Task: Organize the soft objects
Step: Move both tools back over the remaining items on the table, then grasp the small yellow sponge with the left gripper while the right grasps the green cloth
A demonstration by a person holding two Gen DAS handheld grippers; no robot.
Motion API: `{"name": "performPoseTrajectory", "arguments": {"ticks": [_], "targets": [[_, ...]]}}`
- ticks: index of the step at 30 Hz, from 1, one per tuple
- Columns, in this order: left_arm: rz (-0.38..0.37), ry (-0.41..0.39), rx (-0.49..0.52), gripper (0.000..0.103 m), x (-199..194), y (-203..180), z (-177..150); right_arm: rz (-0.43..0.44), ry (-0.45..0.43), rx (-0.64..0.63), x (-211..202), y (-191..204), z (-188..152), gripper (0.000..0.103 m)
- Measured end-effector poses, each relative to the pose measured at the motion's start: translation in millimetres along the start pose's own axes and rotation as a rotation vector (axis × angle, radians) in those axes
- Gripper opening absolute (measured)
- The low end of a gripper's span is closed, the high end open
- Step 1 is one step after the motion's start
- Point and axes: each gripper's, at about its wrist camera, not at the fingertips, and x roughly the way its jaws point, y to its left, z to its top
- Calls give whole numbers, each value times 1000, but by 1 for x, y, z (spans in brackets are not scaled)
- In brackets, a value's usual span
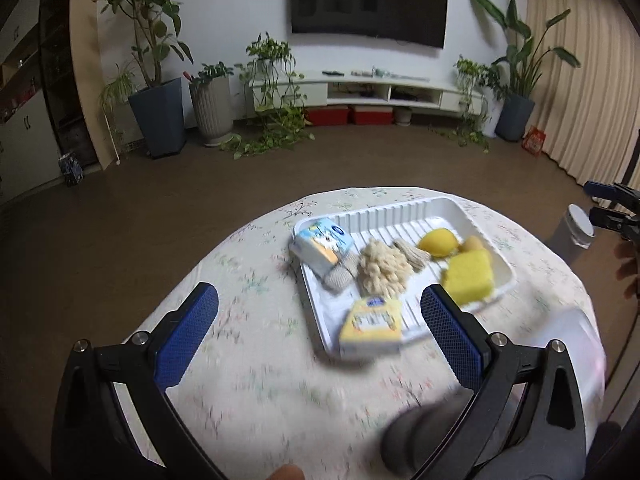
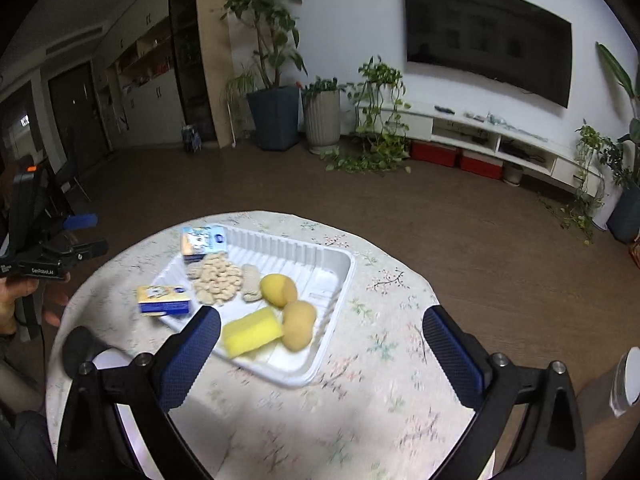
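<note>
Both claws are spread wide with nothing between the blue pads: the left claw hangs above the surface on the near-left side of the white tray, and the right claw hangs over the tray's near-right corner, so neither is touching anything. Everything soft sits in or against that ribbed tray. Going by the tray: a light blue tissue pack leans over its far-left corner, half on the rim, and a yellow tissue pack lies across its near-left rim, partly off onto the flowered cloth. Inside, toward the left, there's a cream knobbly chenille thing, with a small beige knitted piece tucked between it and the blue pack, and another pale ribbed bit just on its right. Further right in the tray are a round yellow ball-ish sponge, a tan oval one touching it, and a bright yellow rectangular sponge at the near-right side, right beside the tan one. Pretty blurry near the bottom of both views, tbh. Off the near edge of the surface there's a dark rounded lump I can't make out.
</note>
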Motion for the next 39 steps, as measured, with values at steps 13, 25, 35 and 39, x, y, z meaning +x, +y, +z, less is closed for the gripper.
{"name": "performPoseTrajectory", "arguments": {"ticks": [13,25,35,39], "targets": [[-19,-12,-60,103,-93,-28,-121,114,-6,23,-77,91,-107,103],[-102,70,-23,103,-117,-81,-199,152,103,52,-72,179,-191,103],[-131,118,-16,103,-98,-99,-222,121,106,73,-51,182,-183,103],[-126,125,-24,103,-86,-99,-218,117,129,92,-35,179,-180,103]]}}
